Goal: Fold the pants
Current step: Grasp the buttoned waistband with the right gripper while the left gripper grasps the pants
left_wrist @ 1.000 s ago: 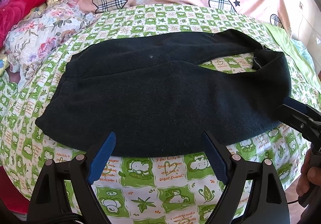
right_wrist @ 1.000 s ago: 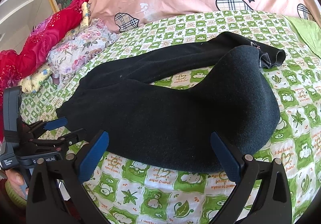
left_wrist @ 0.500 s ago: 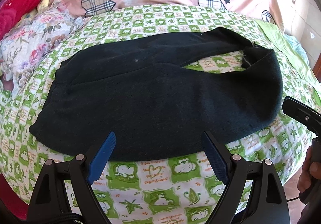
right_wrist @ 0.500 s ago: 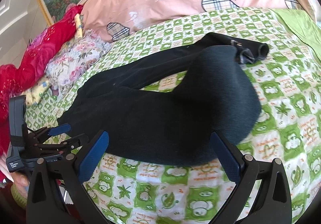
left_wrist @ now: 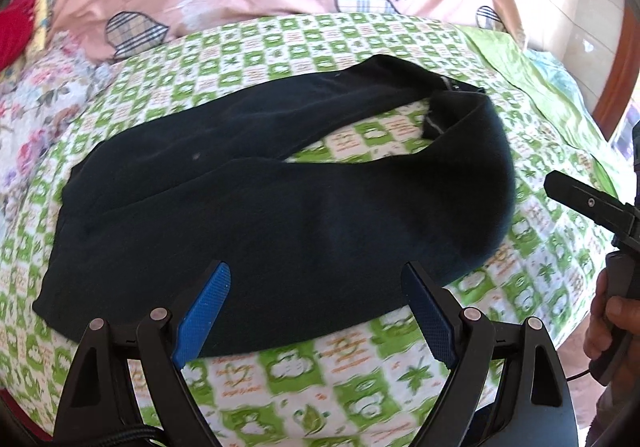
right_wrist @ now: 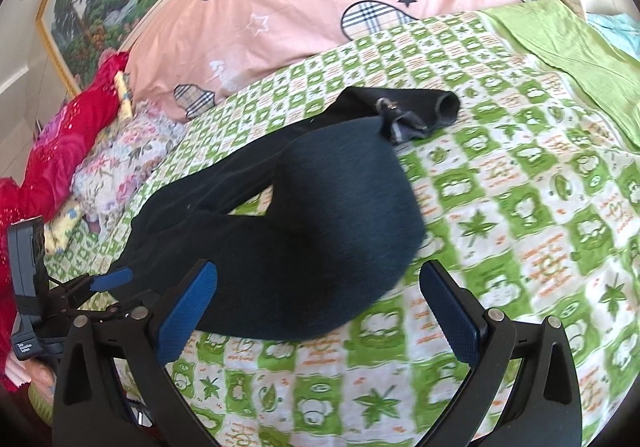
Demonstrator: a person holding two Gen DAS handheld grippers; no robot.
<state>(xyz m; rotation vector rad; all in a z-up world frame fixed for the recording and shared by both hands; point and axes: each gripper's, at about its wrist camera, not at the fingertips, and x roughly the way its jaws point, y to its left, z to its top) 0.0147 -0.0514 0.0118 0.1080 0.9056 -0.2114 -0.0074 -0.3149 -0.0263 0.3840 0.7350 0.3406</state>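
Black fleecy pants (left_wrist: 280, 207), curved, checked cotton sheet (left_wrist: 320, 375)

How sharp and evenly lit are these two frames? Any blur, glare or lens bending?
Left wrist view: strong barrel bending, dark corners; the pants and sheet smear near the lower edge, and the wall at upper right is washed out. Right wrist view: the same bending; the near bulge of the pants is blurred, while the gripper fingers stay crisp.

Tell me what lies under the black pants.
The black pants lie on the green checked sheet, which also shows in the gap between the legs. What the fabric covers beyond that is hidden.
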